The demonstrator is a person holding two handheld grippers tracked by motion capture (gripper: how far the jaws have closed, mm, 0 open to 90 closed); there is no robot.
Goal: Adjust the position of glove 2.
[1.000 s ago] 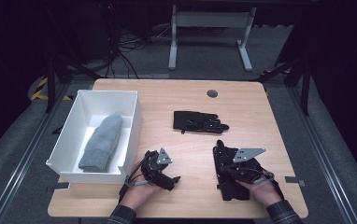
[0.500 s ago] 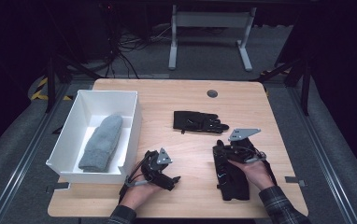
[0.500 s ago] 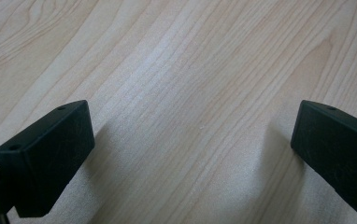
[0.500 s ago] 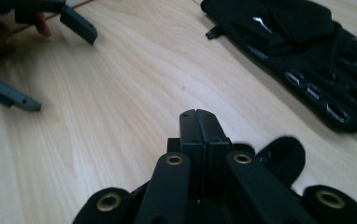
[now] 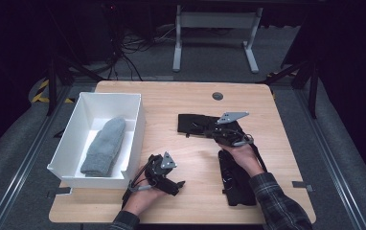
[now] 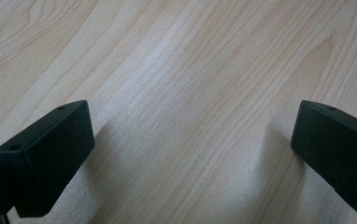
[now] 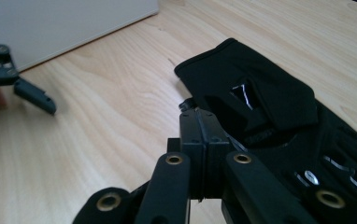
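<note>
Right tool (image 5: 209, 132) reaches the far black fabric glove (image 5: 193, 123), jaws pressed together, empty.
Left tool (image 5: 171, 184) rests wide open on the pale wooden table (image 5: 190, 98), waiting.

Both handheld units are black: the left gripper (image 5: 177, 184) carries a small grey three-cornered plate and a grey looped cable, the right gripper (image 5: 209, 132) a larger grey plate, black linkage arms with brass-coloured rivets, and its holder wears a dark plaid sleeve (image 5: 277, 203) at lower right.
</note>
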